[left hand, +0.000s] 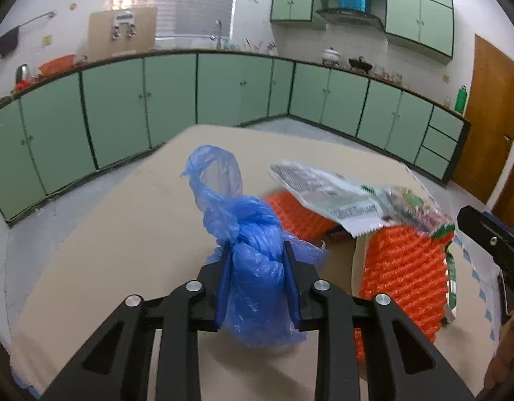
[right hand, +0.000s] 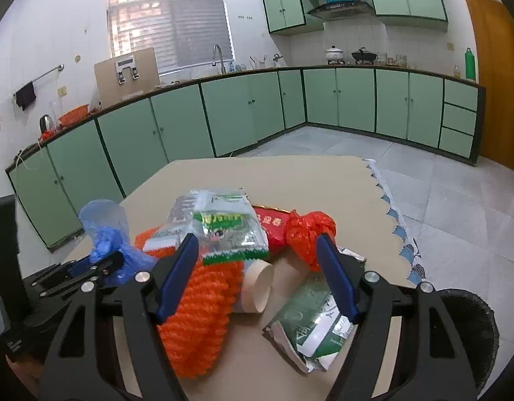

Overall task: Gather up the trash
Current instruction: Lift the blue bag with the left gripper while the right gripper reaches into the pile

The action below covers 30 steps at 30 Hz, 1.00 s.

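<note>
My left gripper (left hand: pixel 257 250) is shut on a knotted blue plastic bag (left hand: pixel 253 234), held above the beige table (left hand: pixel 123 217); it also shows in the right wrist view (right hand: pixel 106 237). My right gripper (right hand: pixel 257 244) is open, its blue fingers (right hand: pixel 176 277) astride a trash pile: orange foam netting (right hand: pixel 200 317), a clear green-printed wrapper (right hand: pixel 223 227), a red packet (right hand: pixel 273 230), a knotted orange bag (right hand: pixel 307 234), a cardboard tube (right hand: pixel 257 287) and a green foil pouch (right hand: pixel 313 327). The netting (left hand: pixel 404 267) and wrapper (left hand: pixel 340 197) show in the left view.
A black bin (right hand: pixel 471 330) stands at the table's right near corner. Green kitchen cabinets (right hand: pixel 240 113) line the far walls, with tiled floor (right hand: pixel 440 200) between. A brown door (left hand: pixel 491 117) is at the right. The right gripper's body (left hand: pixel 491 244) enters the left view.
</note>
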Available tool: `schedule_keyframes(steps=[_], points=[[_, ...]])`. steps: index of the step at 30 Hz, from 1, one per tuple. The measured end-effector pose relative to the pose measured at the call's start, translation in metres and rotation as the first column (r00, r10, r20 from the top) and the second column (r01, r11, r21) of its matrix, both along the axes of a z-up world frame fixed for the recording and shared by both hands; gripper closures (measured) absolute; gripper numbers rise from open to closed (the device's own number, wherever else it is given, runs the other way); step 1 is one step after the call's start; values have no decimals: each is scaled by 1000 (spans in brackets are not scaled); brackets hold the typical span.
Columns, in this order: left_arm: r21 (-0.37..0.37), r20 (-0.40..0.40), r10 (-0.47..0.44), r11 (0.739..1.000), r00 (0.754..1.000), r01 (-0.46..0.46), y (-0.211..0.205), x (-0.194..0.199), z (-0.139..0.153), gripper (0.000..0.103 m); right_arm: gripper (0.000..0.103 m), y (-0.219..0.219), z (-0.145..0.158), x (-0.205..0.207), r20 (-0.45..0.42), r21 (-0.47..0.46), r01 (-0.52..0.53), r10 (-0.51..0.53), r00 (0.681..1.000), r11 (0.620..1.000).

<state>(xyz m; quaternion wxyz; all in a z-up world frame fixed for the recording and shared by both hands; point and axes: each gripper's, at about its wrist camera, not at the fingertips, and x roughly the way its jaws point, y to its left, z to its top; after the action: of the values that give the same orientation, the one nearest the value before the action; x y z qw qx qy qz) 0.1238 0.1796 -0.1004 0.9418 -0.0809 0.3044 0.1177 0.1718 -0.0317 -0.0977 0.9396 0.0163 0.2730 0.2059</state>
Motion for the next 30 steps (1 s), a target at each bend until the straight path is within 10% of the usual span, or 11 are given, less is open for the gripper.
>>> schedule_keyframes(steps=[30], points=[[59,58,-23,998,998,20,-11,4,26,75,58,13,-13,31,-157,44,-91,97,983,995]])
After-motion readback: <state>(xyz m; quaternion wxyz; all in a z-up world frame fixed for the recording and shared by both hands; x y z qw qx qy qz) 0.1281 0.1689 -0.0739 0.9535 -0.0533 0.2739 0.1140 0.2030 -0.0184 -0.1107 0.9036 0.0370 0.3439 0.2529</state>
